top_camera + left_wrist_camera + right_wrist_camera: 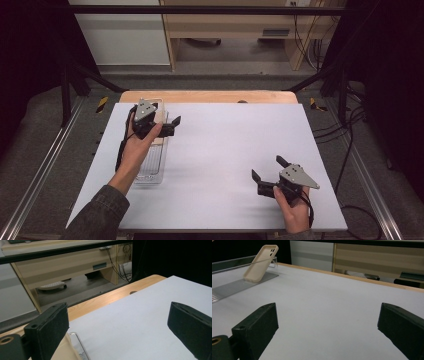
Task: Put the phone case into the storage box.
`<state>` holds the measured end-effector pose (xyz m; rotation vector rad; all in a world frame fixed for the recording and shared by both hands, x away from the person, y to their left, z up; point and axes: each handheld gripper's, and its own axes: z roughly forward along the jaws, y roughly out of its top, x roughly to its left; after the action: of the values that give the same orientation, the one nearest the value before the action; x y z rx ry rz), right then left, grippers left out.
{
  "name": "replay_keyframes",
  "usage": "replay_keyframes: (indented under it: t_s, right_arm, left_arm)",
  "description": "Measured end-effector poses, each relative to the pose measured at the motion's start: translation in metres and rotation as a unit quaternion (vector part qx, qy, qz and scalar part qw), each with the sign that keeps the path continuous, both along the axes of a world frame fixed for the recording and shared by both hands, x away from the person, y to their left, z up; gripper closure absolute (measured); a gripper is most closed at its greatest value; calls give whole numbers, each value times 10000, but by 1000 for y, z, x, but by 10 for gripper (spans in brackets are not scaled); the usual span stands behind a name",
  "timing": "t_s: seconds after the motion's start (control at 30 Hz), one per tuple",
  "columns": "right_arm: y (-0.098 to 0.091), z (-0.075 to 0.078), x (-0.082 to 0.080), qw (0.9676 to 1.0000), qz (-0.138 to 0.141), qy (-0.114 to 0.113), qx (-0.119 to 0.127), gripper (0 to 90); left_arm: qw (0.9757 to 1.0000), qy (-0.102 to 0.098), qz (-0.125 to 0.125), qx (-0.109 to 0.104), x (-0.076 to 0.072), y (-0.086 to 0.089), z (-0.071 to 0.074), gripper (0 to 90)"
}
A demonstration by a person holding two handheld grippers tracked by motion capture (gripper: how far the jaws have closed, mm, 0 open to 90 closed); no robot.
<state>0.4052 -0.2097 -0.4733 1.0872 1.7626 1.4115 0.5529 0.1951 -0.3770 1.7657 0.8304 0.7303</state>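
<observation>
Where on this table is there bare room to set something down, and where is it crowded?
Free: the white mat between the clear tray and the right hand-held gripper, plus its whole far right half. Crowded: the left edge, where the left hand-held gripper hangs above the tray holding a beige phone case.

No readable text, brand, no. or label anywhere. The beige phone case [261,263], leaning in the clear tray [227,292], has a plain back w/ no logo or lettering. The tray itself is unmarked. Left of the tray, on the floor, a yellow-black hazard-stripe mark [102,104]; a matching one [315,104] sits far right of the tray. Both are perhaps tape, too small to tell, and carry no words.
</observation>
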Motion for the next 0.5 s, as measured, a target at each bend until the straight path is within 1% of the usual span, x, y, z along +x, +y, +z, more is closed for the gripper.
replay_keyframes:
  t_s: [0.1, 0.17, 0.2, 0.3, 0.33, 0.5]
  right_arm:
    - [0, 0, 0, 10000, 2, -7, 1, 32]
    - [0, 0, 0, 10000, 2, -6, 7, 31]
    - [0, 0, 0, 10000, 5, -7, 4, 32]
    - [0, 0, 0, 10000, 5, -1, 3, 31]
    - [0, 0, 0, 10000, 4, 0, 3, 31]
    - [1, 0, 0, 10000, 9, 8, -8, 32]
  left_arm:
    - [9999, -42, -63, 88, -3, -3, 1, 34]
    - [9997, -98, -101, 208, -6, -5, 2, 34]
    - [9993, -186, -133, 297, -7, -6, 3, 34]
    - [9982, -268, -211, 486, -11, -9, 4, 34]
    - [9981, -231, -249, 521, -13, -10, 3, 34]
    - [9965, -301, -330, 707, -17, -13, 4, 32]
